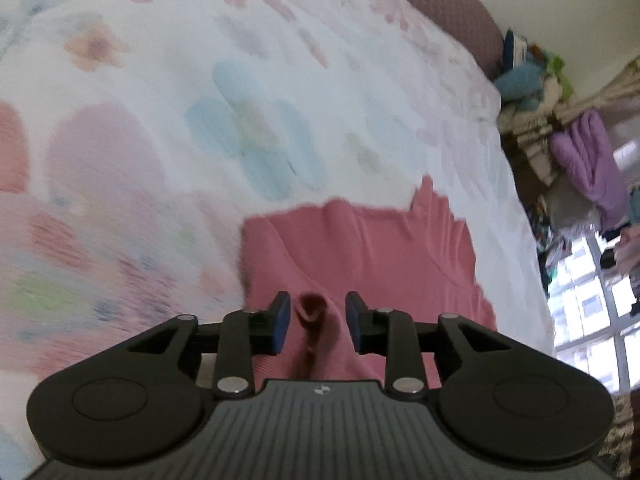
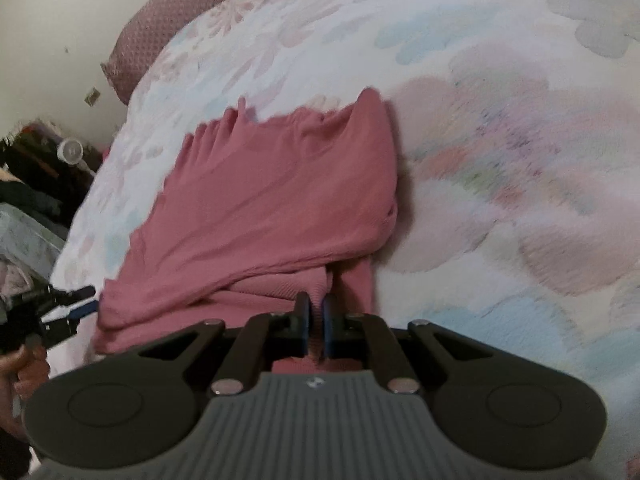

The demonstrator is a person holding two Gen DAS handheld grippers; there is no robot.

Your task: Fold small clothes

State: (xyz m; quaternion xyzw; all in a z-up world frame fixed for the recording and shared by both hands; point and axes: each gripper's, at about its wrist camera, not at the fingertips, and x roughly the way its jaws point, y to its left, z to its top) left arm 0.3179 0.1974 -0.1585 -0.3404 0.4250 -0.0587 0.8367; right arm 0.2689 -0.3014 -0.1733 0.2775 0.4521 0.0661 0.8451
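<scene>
A small pink garment point(image 1: 360, 248) lies on a floral bedspread point(image 1: 200, 100). In the left wrist view my left gripper point(image 1: 318, 322) is open, its blue pads either side of a raised fold of the pink cloth, not pinching it. In the right wrist view the garment point(image 2: 280, 192) is partly folded over itself. My right gripper point(image 2: 316, 326) is shut on the garment's near edge, cloth pinched between the blue pads. The left gripper also shows at the left edge of the right wrist view point(image 2: 76, 304), held by a hand.
A mauve pillow point(image 1: 448, 4) lies at the head of the bed, also in the right wrist view point(image 2: 160, 32). Beside the bed are piles of clothes and toys point(image 1: 560, 120) and a window point(image 1: 588, 312). Clutter and a small fan point(image 2: 70, 150) stand on the other side.
</scene>
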